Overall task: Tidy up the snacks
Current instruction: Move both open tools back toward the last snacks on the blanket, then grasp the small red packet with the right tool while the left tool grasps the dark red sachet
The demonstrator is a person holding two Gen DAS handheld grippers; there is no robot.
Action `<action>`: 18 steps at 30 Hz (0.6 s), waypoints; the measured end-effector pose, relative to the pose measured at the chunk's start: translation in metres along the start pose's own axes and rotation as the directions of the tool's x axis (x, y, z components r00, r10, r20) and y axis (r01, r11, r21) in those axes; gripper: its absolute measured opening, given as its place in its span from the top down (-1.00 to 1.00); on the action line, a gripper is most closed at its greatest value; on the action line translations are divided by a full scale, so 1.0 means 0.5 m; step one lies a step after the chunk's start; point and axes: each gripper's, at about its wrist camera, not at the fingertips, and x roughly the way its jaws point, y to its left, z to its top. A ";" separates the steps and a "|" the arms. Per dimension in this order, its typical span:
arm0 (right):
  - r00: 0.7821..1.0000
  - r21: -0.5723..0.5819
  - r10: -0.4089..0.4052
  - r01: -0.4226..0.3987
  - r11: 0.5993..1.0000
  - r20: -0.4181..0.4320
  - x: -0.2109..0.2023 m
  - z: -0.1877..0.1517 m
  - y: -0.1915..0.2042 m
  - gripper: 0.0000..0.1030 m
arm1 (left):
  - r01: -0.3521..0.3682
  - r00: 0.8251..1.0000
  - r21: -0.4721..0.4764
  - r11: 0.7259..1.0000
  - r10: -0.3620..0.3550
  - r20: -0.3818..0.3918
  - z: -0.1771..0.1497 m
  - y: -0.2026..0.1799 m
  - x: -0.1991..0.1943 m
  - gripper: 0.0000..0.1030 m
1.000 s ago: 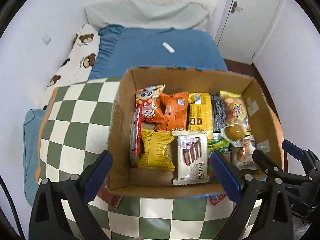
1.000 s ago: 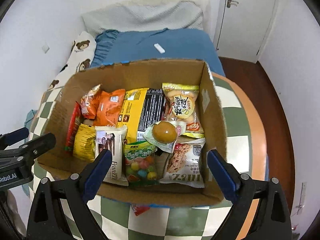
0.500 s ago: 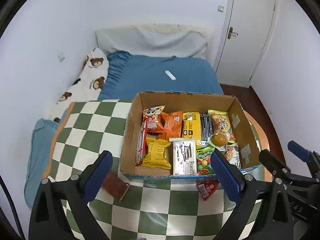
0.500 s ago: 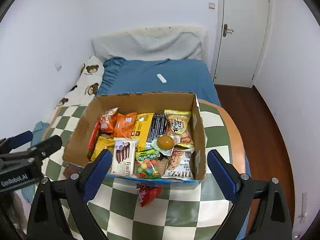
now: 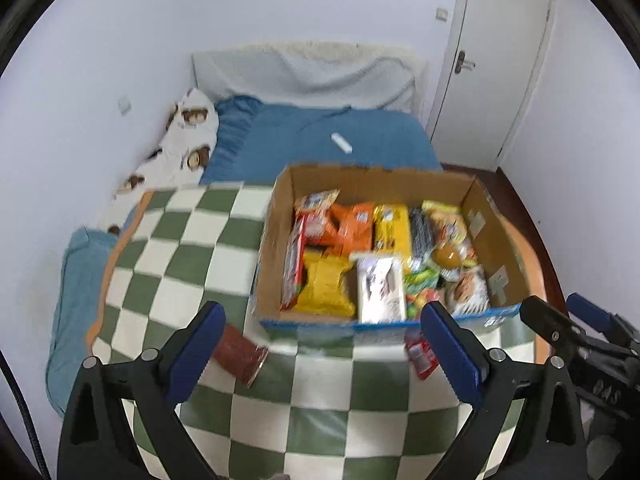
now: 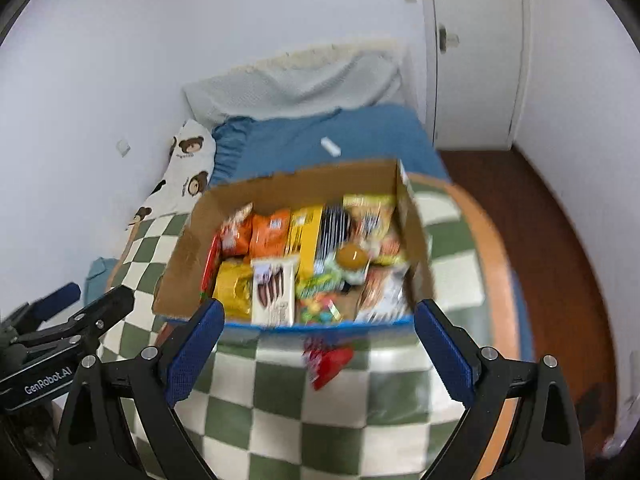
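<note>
— Grippers?
— My left gripper and right gripper both gape wide, empty.
— Snacks?
— Cardboard box far centre holds most; red packet lies just near it on the table.

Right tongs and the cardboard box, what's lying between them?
A red snack packet on the checked cloth, in front of the cardboard box, ahead of the right tongs, per the right wrist view.

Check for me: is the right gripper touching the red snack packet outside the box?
Apart. The right wrist view shows the right gripper open, with checkered cloth between its fingers and the red packet.
</note>
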 end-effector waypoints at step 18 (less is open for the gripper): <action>0.962 0.202 -0.050 0.107 0.974 -0.268 0.372 -0.184 -0.007 -0.10 | -0.061 0.941 0.076 0.995 0.082 -0.327 -0.154 0.231 0.289 -0.94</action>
